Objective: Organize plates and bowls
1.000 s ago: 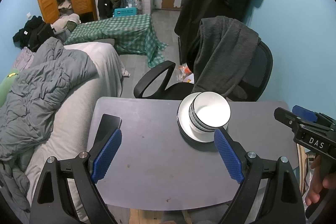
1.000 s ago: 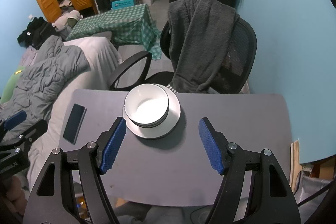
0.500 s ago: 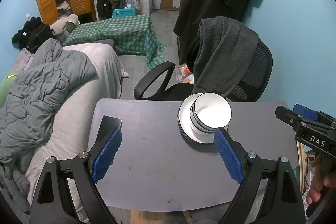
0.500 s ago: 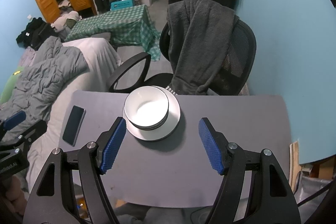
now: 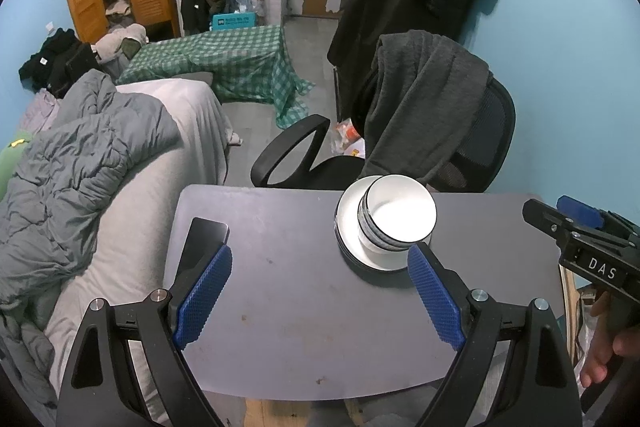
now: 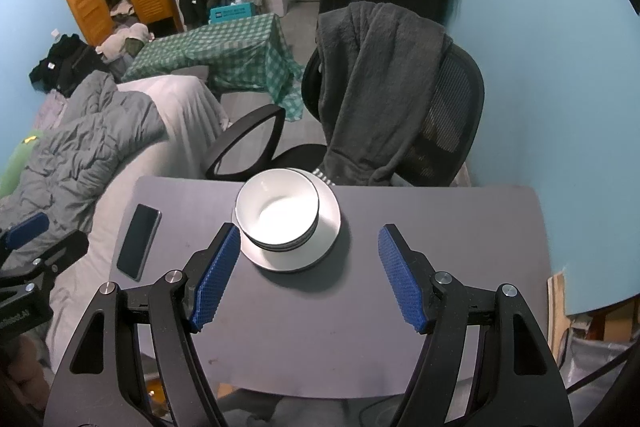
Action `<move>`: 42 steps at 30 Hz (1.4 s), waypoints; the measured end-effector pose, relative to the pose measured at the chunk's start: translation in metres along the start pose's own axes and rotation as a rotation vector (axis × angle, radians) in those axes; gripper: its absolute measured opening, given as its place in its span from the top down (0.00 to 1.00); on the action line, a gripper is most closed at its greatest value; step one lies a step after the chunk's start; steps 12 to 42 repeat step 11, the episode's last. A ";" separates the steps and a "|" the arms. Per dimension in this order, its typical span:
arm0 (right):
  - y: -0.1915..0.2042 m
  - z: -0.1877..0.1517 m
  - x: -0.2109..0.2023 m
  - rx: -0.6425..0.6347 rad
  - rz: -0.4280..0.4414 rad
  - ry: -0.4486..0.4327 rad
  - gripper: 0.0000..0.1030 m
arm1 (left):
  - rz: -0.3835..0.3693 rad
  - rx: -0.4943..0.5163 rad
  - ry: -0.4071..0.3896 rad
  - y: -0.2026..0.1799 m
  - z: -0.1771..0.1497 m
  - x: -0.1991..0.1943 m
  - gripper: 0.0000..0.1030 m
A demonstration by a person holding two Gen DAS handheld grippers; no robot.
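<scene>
A stack of white bowls with dark rims [image 5: 400, 219] [image 6: 278, 213] rests on a stack of white plates [image 5: 344, 227] [image 6: 330, 231] near the far edge of a grey table [image 5: 312, 327] [image 6: 440, 227]. My left gripper [image 5: 320, 291] hovers open over the table's near middle, nothing between its blue pads. My right gripper [image 6: 308, 267] is open too, just short of the plates, with nothing held. In the left wrist view the right gripper [image 5: 560, 219] shows at the right edge, held by a hand [image 5: 604, 355].
A black phone [image 5: 206, 239] [image 6: 138, 241] lies at the table's left end. A black office chair [image 5: 472, 147] [image 6: 448, 123] draped with a dark garment stands behind the table. A bed with a grey duvet [image 5: 80, 171] borders the left side. The blue wall [image 6: 560, 67] is close on the right.
</scene>
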State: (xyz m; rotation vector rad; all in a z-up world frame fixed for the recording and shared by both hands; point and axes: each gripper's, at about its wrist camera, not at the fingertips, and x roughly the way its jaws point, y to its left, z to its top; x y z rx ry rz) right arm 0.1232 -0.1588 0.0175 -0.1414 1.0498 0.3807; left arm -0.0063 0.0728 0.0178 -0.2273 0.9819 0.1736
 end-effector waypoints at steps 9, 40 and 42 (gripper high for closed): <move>0.001 0.001 -0.001 0.000 0.001 -0.001 0.31 | -0.008 0.002 -0.010 0.000 -0.004 -0.004 0.12; 0.001 -0.001 -0.001 -0.001 -0.002 -0.002 0.31 | -0.007 0.007 -0.014 0.000 -0.004 -0.007 0.12; 0.001 -0.001 -0.001 -0.001 -0.002 -0.002 0.31 | -0.007 0.007 -0.014 0.000 -0.004 -0.007 0.12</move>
